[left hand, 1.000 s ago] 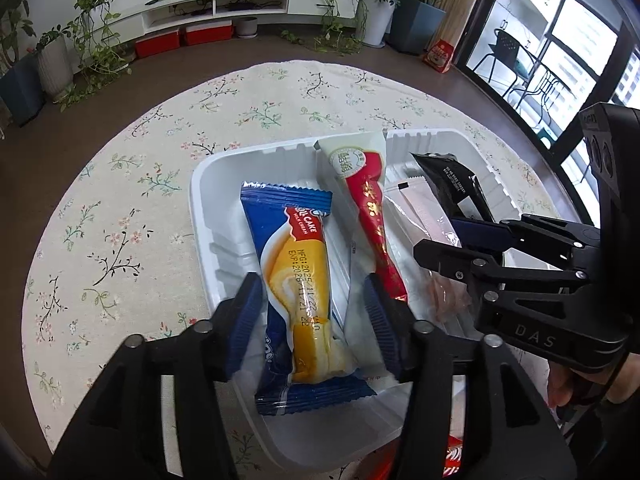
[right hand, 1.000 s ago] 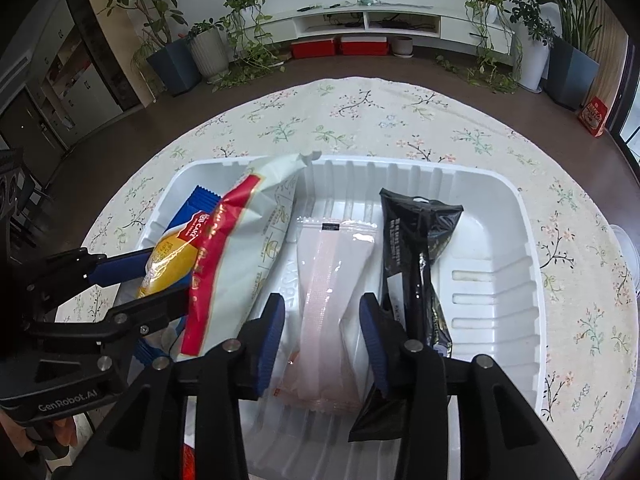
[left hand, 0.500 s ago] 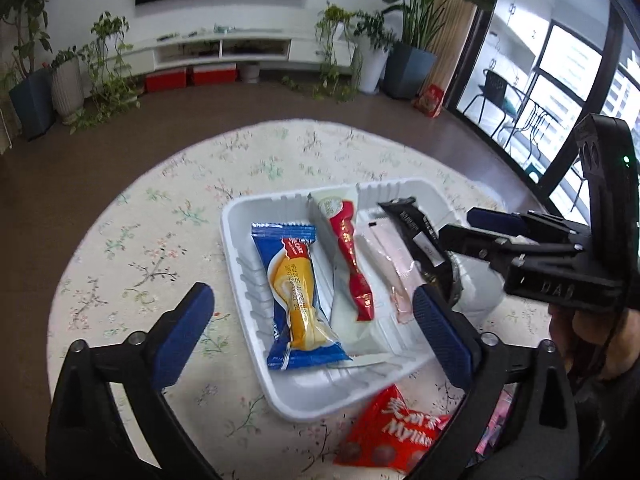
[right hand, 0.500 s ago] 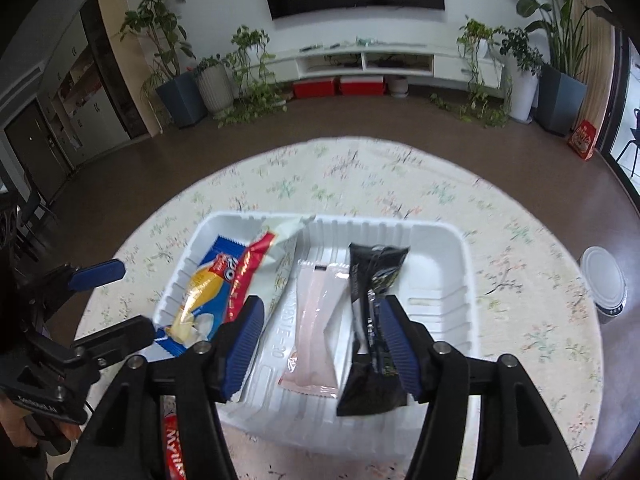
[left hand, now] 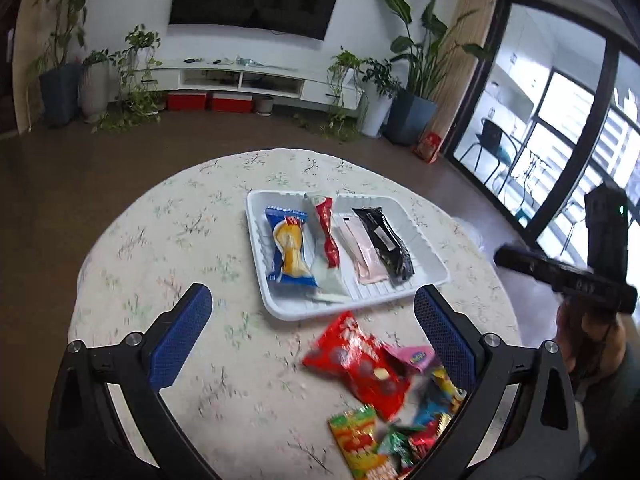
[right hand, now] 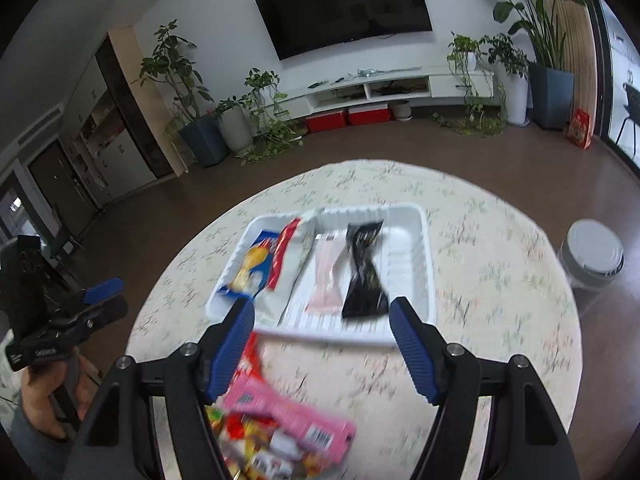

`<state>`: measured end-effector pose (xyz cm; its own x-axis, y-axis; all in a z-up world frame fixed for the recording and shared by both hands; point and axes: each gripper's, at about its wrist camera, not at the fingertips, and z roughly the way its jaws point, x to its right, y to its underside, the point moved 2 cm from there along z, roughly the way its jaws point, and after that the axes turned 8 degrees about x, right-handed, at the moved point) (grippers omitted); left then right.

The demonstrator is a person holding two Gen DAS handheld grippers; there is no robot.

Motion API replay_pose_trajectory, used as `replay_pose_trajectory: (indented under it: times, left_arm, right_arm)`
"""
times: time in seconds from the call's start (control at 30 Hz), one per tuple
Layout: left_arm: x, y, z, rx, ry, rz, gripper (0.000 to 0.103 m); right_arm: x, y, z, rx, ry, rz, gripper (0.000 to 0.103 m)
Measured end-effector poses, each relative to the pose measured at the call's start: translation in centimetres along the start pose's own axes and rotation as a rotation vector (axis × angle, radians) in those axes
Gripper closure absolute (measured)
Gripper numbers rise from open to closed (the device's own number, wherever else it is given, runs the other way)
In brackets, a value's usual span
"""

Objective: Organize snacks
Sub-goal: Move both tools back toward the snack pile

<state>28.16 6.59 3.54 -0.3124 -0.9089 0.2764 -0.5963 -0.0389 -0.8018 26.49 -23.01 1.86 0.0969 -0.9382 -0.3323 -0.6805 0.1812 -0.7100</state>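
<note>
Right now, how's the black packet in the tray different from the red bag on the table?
The black packet is long, narrow and lies in the white tray; the red bag is wider, crumpled and lies outside on the tablecloth, by the loose snack pile. Neither is gripped.

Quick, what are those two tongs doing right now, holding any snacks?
Left tongs: open wide, holding nothing.
Right tongs: open wide, holding nothing.

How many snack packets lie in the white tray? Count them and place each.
4 in the white tray, side by side: blue-and-yellow packet leftmost, red-and-white packet, pink packet, black packet rightmost. None seems hidden.
</note>
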Motion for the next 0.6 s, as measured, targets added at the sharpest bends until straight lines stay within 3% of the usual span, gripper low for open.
replay_pose_trajectory:
  times: [0.23, 0.4, 0.6]
  left_arm:
    - [0.7, 6.9, -5.0, -0.051, -0.029, -0.069, 0.001]
    - [2.1, 12.2, -5.7, -0.123, -0.046, -0.07, 0.001]
    - [4.3, 15.5, -4.9, -0.196, -0.059, -0.039, 0.001]
  right_arm:
    - [-0.6, 7.3, -4.6, -0.054, -0.033, 0.059, 0.03]
    - [-1.9, 12.8, -7.0, -0.058, -0.013, 0.048, 0.03]
    - [-4.3, 16.7, -6.6, -0.118, -0.024, -0.039, 0.047]
